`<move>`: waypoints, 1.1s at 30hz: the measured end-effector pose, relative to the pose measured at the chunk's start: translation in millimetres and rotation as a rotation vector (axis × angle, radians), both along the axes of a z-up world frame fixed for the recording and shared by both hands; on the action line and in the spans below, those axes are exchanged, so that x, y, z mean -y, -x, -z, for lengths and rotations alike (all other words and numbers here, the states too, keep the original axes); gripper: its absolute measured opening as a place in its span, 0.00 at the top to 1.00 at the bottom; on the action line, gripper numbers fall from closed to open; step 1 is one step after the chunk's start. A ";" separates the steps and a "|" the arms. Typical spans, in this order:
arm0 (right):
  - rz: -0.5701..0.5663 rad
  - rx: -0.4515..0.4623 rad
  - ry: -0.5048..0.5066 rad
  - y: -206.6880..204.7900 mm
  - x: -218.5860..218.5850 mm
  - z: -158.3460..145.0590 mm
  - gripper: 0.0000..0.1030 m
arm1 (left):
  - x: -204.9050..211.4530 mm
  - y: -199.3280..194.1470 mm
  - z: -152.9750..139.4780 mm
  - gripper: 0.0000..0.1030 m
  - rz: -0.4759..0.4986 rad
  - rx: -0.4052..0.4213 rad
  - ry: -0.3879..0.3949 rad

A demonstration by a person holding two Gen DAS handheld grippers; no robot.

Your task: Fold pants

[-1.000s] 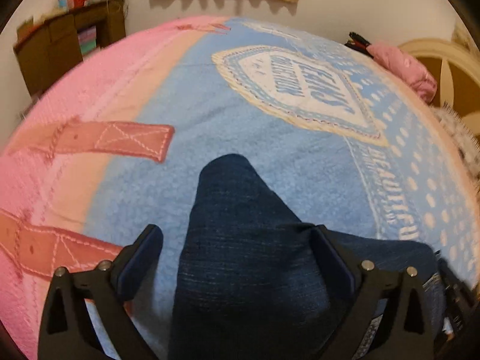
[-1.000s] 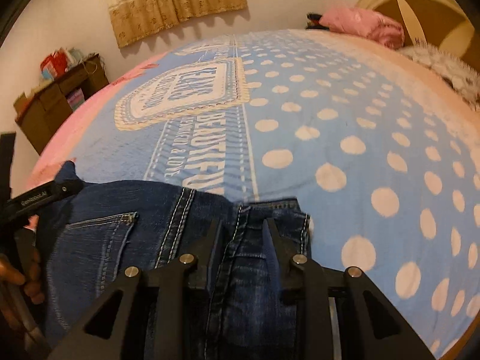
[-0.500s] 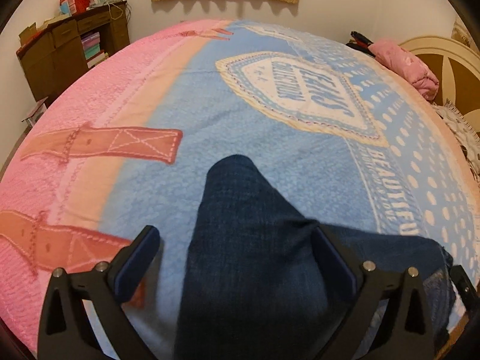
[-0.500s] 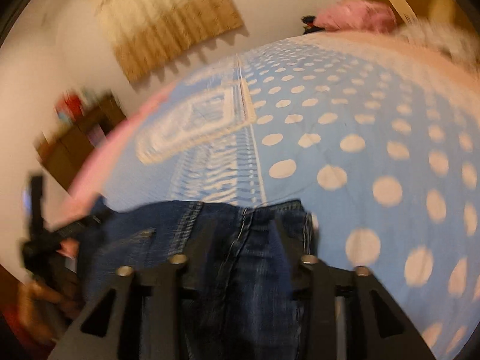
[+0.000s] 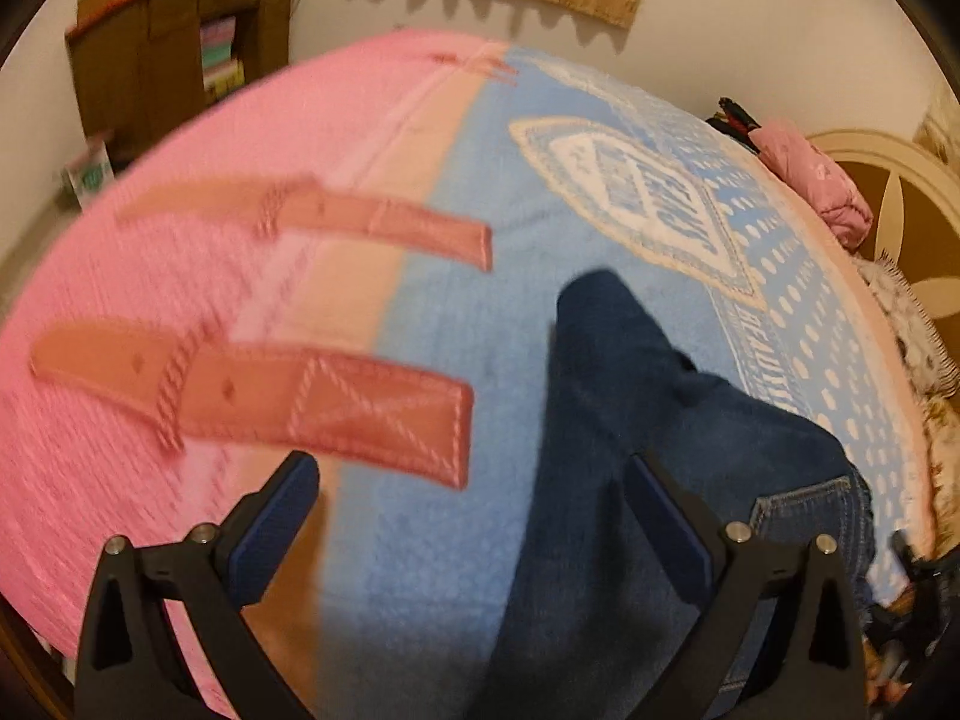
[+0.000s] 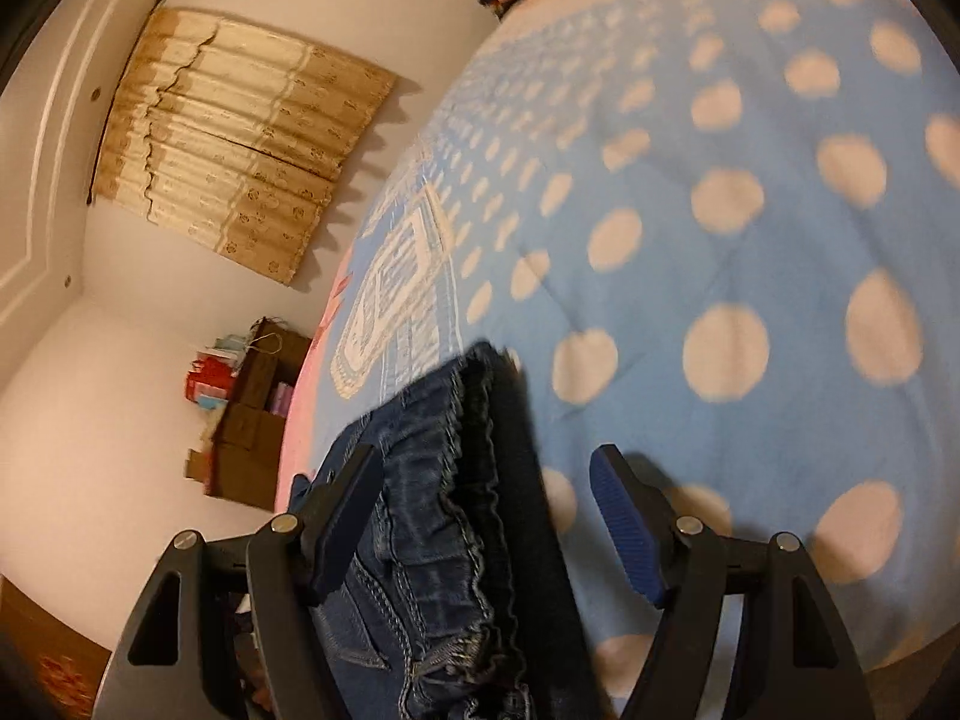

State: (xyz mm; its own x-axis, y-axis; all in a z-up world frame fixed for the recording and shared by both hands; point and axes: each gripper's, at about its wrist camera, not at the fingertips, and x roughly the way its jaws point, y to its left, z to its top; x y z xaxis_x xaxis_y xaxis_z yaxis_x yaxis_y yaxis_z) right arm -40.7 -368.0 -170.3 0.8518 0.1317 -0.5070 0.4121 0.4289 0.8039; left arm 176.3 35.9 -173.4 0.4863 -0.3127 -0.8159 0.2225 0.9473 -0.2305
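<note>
Jeans (image 5: 630, 450) lie folded, dark-blue, on blanket (image 5: 420, 312).

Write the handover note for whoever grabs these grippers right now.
Left gripper: open, holding nothing, over the blanket beside the jeans.
Right gripper: open, jaws wide, the jeans' bunched waistband between them but not pinched.
Jeans lie on the bed, one leg stretched toward the far side, back pocket showing.
Done: how far the fold has got cannot be told.
Left: regrip, finish the fold, flatten.
</note>
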 end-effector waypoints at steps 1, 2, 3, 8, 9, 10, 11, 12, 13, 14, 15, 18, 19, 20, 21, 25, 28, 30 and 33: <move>-0.010 -0.001 -0.023 -2.1 -1.3 4.2 0.29 | 1.7 1.6 3.8 0.00 0.008 -0.015 0.002; -0.022 0.006 -0.026 -3.7 -4.3 5.9 0.29 | 5.5 4.1 8.5 0.00 0.022 -0.031 -0.010; -0.036 0.004 -0.019 -5.6 -6.7 6.0 0.29 | 8.0 6.0 10.7 0.00 0.031 -0.041 -0.021; -0.131 -0.057 0.036 -17.2 -22.3 0.3 0.29 | 14.1 30.3 3.1 0.00 0.067 0.008 -0.058; -0.135 -0.065 0.054 -16.4 -24.7 -1.3 0.29 | 15.3 33.0 2.7 0.00 0.079 0.013 -0.070; -0.138 -0.080 0.081 -16.3 -28.6 -3.3 0.29 | 16.9 35.5 3.3 0.00 0.091 0.016 -0.080; -0.144 -0.097 0.094 -18.0 -31.8 -3.4 0.29 | 19.6 36.7 6.0 0.00 0.107 0.012 -0.085; -0.154 -0.108 0.097 -20.6 -33.7 -2.7 0.28 | 22.6 36.3 9.2 0.00 0.117 0.000 -0.084; -0.165 -0.113 0.104 -23.2 -35.0 -2.6 0.21 | 24.6 34.9 13.2 0.00 0.125 -0.021 -0.078; -0.183 -0.113 0.109 -27.0 -35.4 -2.5 0.17 | 28.1 31.4 19.9 0.00 0.141 -0.060 -0.056; -0.211 -0.114 0.116 -34.0 -36.7 -3.5 0.09 | 31.1 29.5 22.3 0.00 0.140 -0.063 -0.063; -0.317 -0.148 0.187 -61.4 -46.0 -7.5 0.06 | 44.8 30.3 18.9 0.00 0.194 -0.038 -0.062; -0.358 -0.186 0.243 -70.5 -53.5 -10.5 0.06 | 49.5 31.2 17.7 0.07 0.224 -0.041 -0.042; -0.390 -0.219 0.294 -76.7 -61.0 -13.0 0.07 | 56.5 34.3 14.9 0.24 0.275 -0.041 -0.012; -0.422 -0.246 0.350 -81.7 -69.7 -16.3 0.13 | 63.9 38.3 11.9 0.24 0.291 -0.019 -0.051; -0.453 -0.260 0.394 -85.0 -79.2 -27.7 0.62 | 66.9 41.5 8.7 0.58 0.309 0.017 -0.057; -0.459 -0.229 0.403 -92.5 -86.4 -42.4 0.70 | 51.4 31.6 0.8 0.82 0.298 0.000 0.042; -0.467 -0.206 0.414 -98.9 -91.5 -51.2 0.72 | 49.3 29.3 -4.2 0.85 0.301 0.011 0.074; -0.452 -0.117 0.383 -106.7 -90.7 -66.0 0.74 | 56.3 31.2 -13.8 0.86 0.314 0.068 0.057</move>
